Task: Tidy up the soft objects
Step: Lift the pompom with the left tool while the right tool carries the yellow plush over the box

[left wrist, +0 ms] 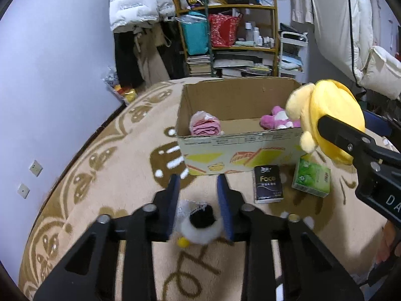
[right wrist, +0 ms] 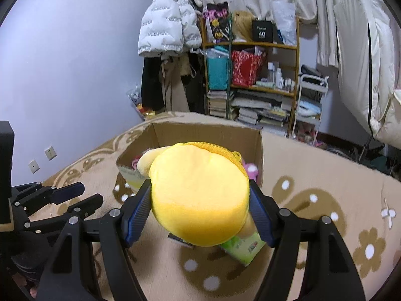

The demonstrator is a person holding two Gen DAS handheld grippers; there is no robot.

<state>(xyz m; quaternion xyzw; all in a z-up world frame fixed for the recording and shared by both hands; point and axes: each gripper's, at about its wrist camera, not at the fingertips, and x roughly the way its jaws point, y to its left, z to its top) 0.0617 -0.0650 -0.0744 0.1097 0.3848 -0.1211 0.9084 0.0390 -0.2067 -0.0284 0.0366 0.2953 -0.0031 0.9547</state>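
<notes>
L claw (left wrist: 199, 200) clenched on a small white-and-black plush (left wrist: 200, 223); R claw (right wrist: 200, 209) grasping yellow plush (right wrist: 198, 195), near the box (left wrist: 225, 148) w/ pink toys.

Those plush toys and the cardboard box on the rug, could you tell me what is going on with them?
A person with two handheld grippers is tidying soft things into the cardboard box. The right gripper holds a yellow plush in front of the box. The left gripper grips a small black-and-white plush. A pink plush and a pink bag already lie inside.
</notes>
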